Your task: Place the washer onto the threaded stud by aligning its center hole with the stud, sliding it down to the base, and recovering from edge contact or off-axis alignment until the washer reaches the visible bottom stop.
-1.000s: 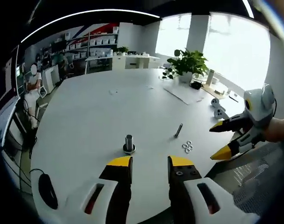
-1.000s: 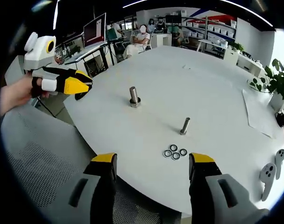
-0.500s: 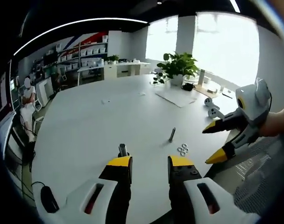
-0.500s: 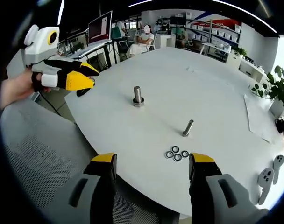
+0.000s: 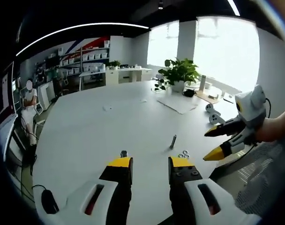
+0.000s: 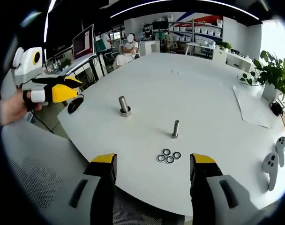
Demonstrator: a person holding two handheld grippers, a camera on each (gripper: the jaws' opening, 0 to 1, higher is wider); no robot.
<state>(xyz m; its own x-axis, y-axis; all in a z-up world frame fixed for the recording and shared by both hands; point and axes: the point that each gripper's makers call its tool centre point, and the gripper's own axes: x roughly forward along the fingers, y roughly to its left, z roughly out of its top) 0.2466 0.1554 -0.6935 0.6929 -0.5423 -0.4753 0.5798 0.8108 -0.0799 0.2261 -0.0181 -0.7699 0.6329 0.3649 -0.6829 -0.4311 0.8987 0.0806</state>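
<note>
Right gripper view, white round table [image 6: 203, 93], office w/ shelves [image 6: 198, 35], plant [image 6: 269, 70]

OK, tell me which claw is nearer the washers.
Right. The right claw hangs open just short of the washers; the left claw is off past the table edge, beyond the thick stud.

Four steel washers [image 6: 167, 156] clustered flat, upright threaded stud [image 6: 175, 129] near
</note>
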